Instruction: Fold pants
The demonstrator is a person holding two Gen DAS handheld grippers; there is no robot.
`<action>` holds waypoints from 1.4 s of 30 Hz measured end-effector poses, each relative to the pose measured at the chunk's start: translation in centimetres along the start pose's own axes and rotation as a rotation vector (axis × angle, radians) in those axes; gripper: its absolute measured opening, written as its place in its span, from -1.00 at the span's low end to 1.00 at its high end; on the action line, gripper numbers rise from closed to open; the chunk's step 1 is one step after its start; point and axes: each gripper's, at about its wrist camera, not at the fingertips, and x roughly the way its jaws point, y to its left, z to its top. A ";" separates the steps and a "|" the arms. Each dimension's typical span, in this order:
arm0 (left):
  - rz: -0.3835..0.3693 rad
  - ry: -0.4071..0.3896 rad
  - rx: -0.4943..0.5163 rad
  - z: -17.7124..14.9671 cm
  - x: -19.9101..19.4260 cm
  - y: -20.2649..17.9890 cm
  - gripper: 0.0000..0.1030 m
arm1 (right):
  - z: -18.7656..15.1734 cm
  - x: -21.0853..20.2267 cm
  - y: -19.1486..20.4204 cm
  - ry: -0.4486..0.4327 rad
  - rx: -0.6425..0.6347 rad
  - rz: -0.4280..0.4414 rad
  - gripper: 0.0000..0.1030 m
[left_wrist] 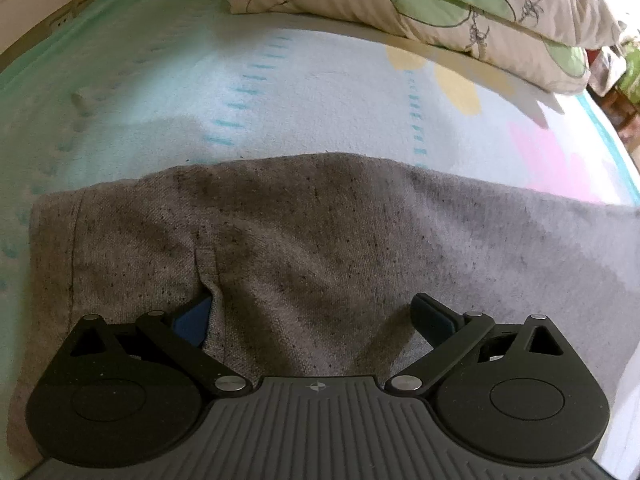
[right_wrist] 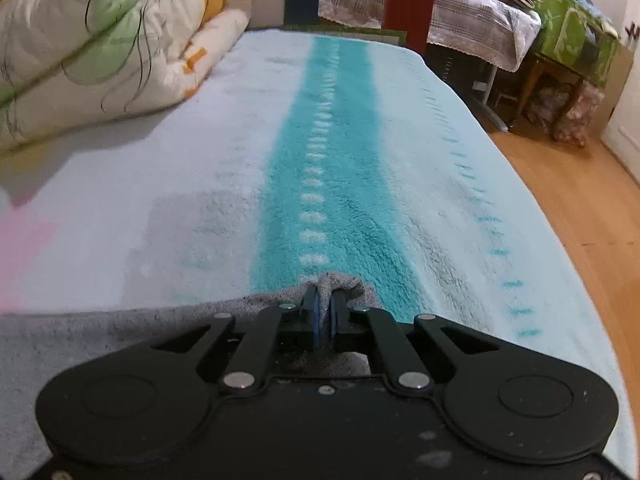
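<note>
One pair of grey speckled pants (left_wrist: 304,232) lies spread flat on a fleece blanket (left_wrist: 248,92) that covers the bed, with a hem seam near its left end and one small slit in the cloth just ahead of the left gripper (left_wrist: 310,312). That gripper hovers low over the fabric with its two fingers spread wide apart, the cloth bunched loosely between them but not pinched. The right gripper (right_wrist: 325,312) has its two fingers pressed together on one corner of the pants (right_wrist: 340,286), which puckers up between the pads where the cloth meets the blanket's teal stripe (right_wrist: 336,168). One folded floral quilt (right_wrist: 100,40) sits at the far left of the bed, well apart from the pants. A wooden floor (right_wrist: 580,200) shows to the right
</note>
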 end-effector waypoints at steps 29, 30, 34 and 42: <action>-0.271 -0.090 -0.118 -8.7 -19.5 -6.7 0.96 | -19.7 -25.9 30.7 0.022 -0.121 0.749 0.23; -0.238 -0.117 -0.113 -8.7 -19.8 -6.3 0.96 | -20.2 -26.0 31.6 0.022 -0.134 0.748 0.23; -0.193 -0.188 -0.137 -8.1 -20.6 -4.4 0.96 | -20.6 -26.2 33.5 0.027 -0.134 0.733 0.23; -0.038 -0.228 -0.098 -6.5 -21.5 -0.7 0.96 | -19.2 -28.6 34.0 -0.034 -0.195 0.757 0.26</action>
